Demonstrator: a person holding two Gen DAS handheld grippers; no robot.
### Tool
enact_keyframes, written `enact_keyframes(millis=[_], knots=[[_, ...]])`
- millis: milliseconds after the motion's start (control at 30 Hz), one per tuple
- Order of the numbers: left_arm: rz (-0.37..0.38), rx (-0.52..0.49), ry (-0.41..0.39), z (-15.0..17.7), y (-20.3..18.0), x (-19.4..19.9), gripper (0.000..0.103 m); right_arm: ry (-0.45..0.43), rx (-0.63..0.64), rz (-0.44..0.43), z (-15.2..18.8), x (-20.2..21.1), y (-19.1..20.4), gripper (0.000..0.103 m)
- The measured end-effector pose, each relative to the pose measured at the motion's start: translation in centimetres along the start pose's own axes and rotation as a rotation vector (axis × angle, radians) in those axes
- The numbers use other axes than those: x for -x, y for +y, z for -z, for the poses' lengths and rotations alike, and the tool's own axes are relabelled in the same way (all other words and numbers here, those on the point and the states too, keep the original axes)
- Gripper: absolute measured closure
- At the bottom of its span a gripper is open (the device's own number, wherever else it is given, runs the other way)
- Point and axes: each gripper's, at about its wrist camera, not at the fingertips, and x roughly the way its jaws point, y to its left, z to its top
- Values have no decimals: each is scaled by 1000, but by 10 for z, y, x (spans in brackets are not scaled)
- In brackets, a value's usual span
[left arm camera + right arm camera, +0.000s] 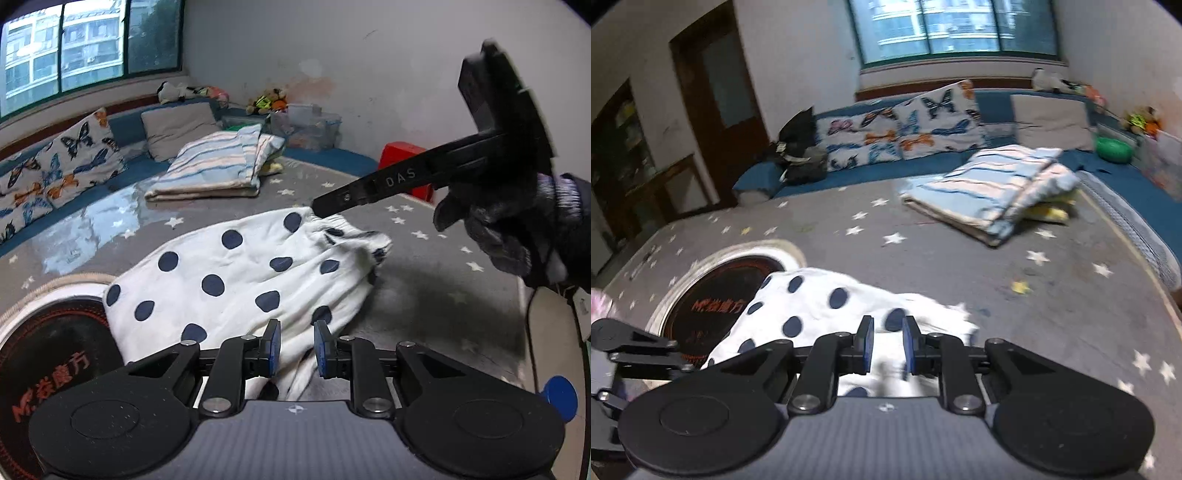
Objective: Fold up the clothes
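so the polka-dot garment (236, 280) is lying on the grey star-print mat (424, 295), one end lapping over the round black mat (62, 350), its elastic waistband (343, 225) bunched at the far end. Left claw (296, 349) has its pads parted a little with cloth running between them, not pinched. Right claw (887, 345) looks the same in its own view, over the waistband end. Looks like grabbing the edges for a fold; next both need to clamp and lift evenly so it doesn't bunch more
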Motion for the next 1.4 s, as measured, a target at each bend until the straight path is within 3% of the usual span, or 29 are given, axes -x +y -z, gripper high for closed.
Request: enact_keyframes(millis=[267,367,700,767,933,967,1133,1333,1400], knots=[[21,51,75,14,5,-27,75,57,79,-21,-5,-40,24,86],[36,57,71,16,6,-28,70,62,88,-7,-7,-52,26,85],[72,60,56,20,-2,-23,46,75,68,37,-8,-76,24,85],[74,56,44,20,-3,-18,39,62,70,26,-9,-71,25,77],[48,28,-23,23,-5,8,2,33,94,15,-12,-59,33,70],[43,22,-38,24,-5,14,0,28,98,13,-13,-57,35,68],[13,20,-96,23,0,37,0,5,108,0,-13,-47,44,63],[-137,94,-86,25,18,37,0,-12,122,13,-9,-39,52,48],[-187,119,-83,26,25,37,0,-9,128,25,-6,-37,53,48]])
